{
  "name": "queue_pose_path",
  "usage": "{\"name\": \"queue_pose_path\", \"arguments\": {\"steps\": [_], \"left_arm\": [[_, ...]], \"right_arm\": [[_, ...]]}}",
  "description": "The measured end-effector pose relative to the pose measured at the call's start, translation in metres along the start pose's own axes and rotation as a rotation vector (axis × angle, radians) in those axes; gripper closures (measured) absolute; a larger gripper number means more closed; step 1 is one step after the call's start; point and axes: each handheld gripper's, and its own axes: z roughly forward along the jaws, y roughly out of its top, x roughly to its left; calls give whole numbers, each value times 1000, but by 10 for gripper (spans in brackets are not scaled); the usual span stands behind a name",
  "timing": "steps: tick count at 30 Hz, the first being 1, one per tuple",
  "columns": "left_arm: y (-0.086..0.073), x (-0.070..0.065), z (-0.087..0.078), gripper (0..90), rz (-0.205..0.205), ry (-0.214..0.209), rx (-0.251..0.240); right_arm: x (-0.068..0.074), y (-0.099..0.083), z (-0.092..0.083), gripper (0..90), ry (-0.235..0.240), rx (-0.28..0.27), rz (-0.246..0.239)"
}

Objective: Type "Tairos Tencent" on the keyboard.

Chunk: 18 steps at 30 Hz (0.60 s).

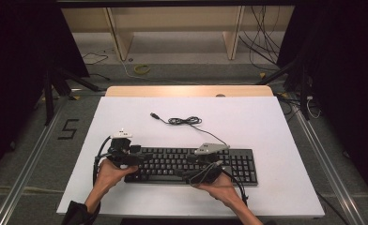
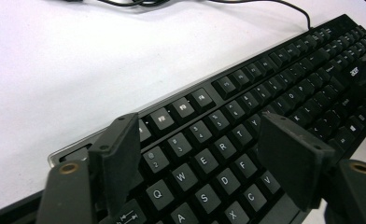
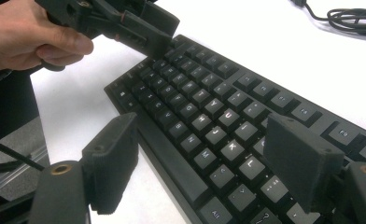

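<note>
Keyboard (image 1: 191, 165): lies near the desk's (image 1: 266, 126) front edge.
Left gripper (image 2: 204, 163): jaws wide apart, over the keys.
Right gripper (image 3: 209, 163): jaws apart, gripping nothing.

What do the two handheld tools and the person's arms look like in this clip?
Both tools are black. The left tool carries a white block on top. The right tool bears a grey three-cornered plate. Each has flat rectangular pads, brass-ringed holes and a trailing black cable. A dark sleeve covers the left forearm.
</note>
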Motion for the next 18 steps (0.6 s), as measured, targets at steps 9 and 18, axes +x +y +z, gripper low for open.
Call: {"name": "queue_pose_path", "arguments": {"steps": [9,18], "left_arm": [[1,2,2,431,7,-1,25],[3,1,4,648,33,-8,47]], "right_arm": [[1,0,0,276,0,5,2],[1,0,1,276,3,3,-2]]}}
